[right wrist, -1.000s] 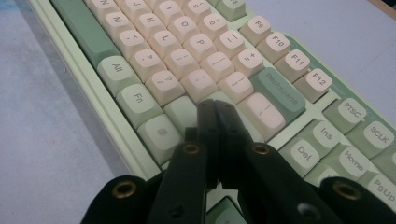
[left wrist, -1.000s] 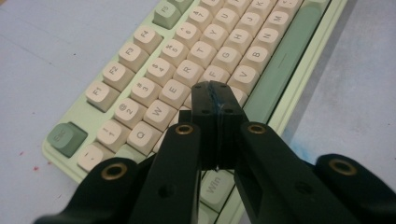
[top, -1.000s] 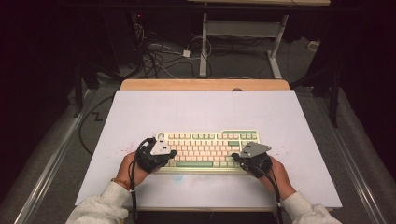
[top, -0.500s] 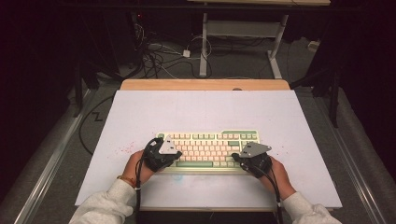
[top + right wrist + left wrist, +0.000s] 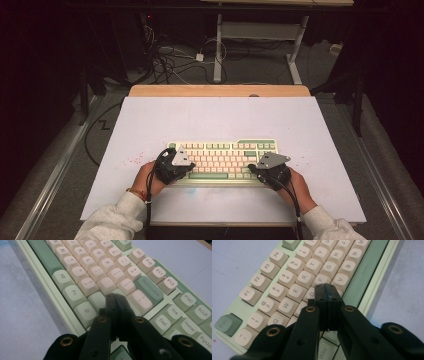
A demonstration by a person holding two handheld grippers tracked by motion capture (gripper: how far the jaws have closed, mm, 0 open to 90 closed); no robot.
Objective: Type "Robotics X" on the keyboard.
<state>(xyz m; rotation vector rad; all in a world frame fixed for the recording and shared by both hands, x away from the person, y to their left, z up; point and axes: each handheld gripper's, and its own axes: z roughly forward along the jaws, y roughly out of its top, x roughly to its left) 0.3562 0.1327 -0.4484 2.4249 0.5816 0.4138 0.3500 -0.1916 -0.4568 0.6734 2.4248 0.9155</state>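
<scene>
Both grippers, left and right, you hold pinched shut with nothing between, tips poised like typing fingers over the keyboard lying mid-table, left above D, right near Enter.

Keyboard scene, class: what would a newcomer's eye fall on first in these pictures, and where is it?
First, the pale green keyboard with cream keycaps, lying near the front of the white table sheet. Next, the two black grippers: the left gripper, jaws shut, tips over the D key, and the right gripper, jaws shut, over the keys near Backspace.
</scene>
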